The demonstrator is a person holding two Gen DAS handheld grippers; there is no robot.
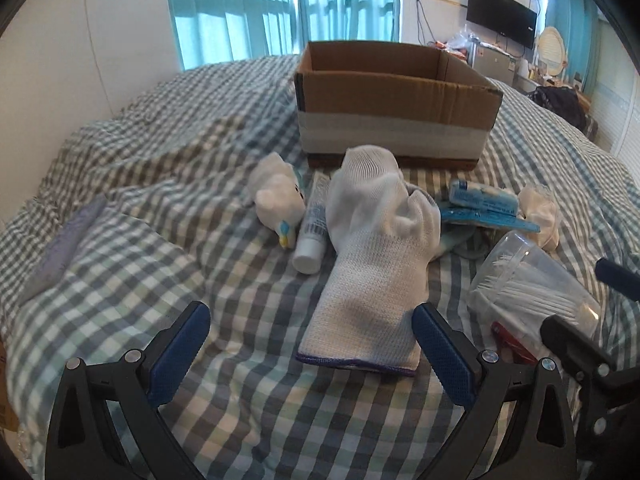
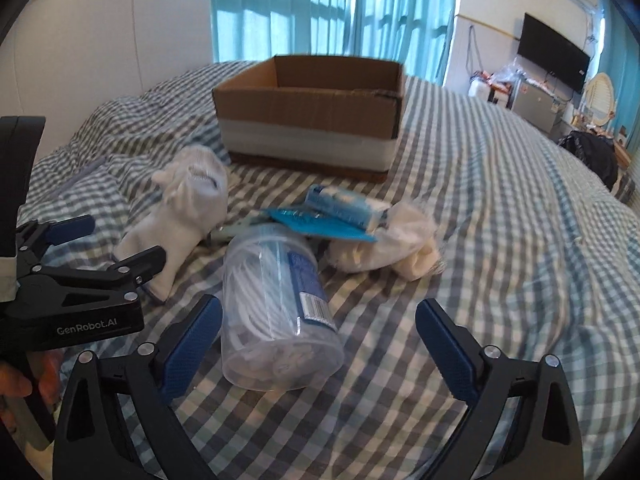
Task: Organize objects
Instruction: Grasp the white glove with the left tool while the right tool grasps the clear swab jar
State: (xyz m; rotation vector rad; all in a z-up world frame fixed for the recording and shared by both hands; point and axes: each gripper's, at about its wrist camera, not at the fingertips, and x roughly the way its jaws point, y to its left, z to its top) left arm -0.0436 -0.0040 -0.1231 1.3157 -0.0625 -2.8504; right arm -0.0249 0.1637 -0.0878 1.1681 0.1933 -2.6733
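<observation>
Hanging over the checked bed cover, both grippers, left gripper and right gripper, have fingers wide apart. A white sock and clear jar lie near; farther, the cardboard box, then blue curtains.

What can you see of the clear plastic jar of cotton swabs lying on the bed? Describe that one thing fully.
The clear plastic jar is a see-through cylinder packed with white cotton swabs, with a blue label along its side. It lies tipped over on the checked bedcover, its round end toward the right gripper, whose open jaws do not touch it. Its far end reaches a blue packet.
</observation>
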